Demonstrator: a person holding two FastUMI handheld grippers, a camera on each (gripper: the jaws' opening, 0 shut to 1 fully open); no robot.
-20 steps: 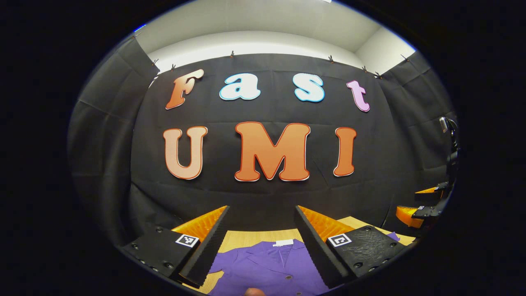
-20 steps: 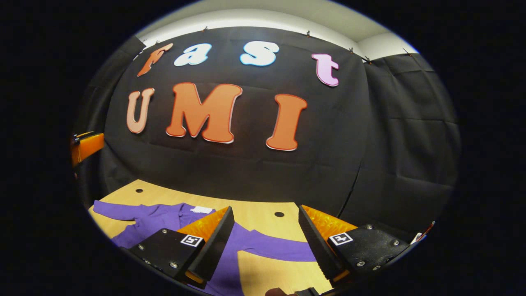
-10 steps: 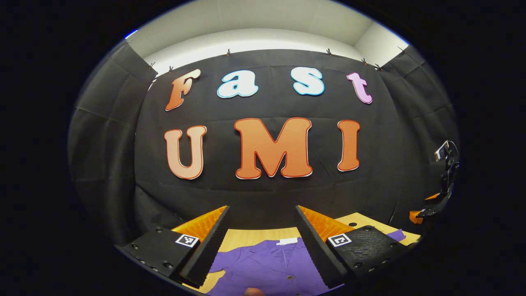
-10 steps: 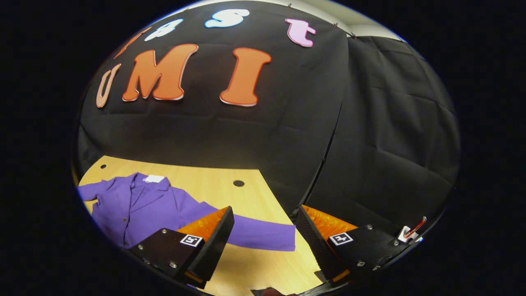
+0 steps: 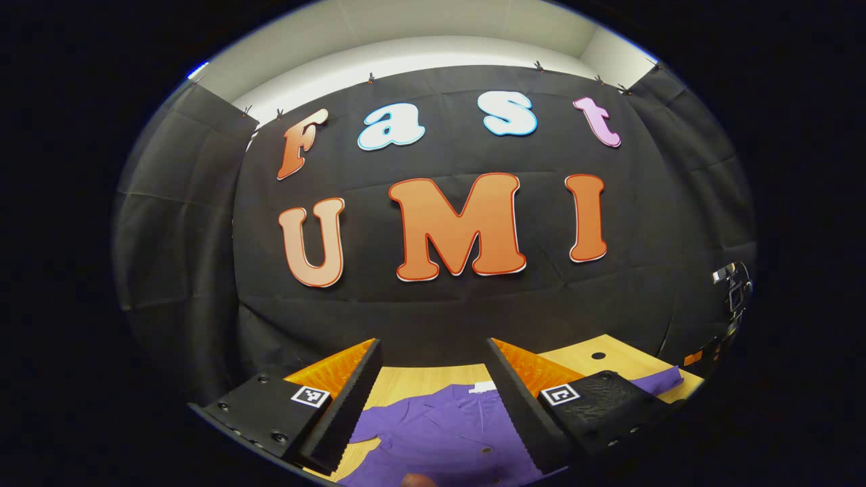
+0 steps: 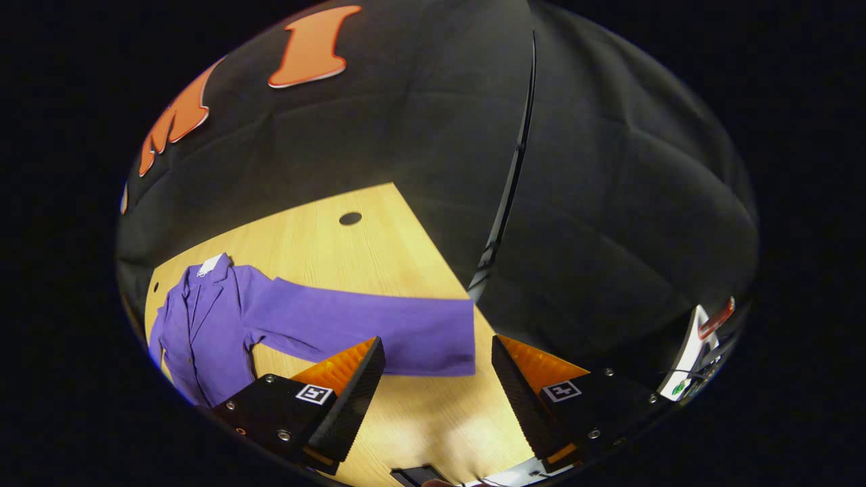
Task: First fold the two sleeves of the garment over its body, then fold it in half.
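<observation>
Right gripper view, tool (image 6: 436,352) open above sleeve cuff (image 6: 440,338), near table edge (image 6: 440,253)

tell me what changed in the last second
The right gripper swung right and tipped down toward the outstretched sleeve, its cuff end now just ahead of the open fingers. The left gripper barely moved, open above the purple jacket. Nothing grasped; jacket unmoved.
</observation>
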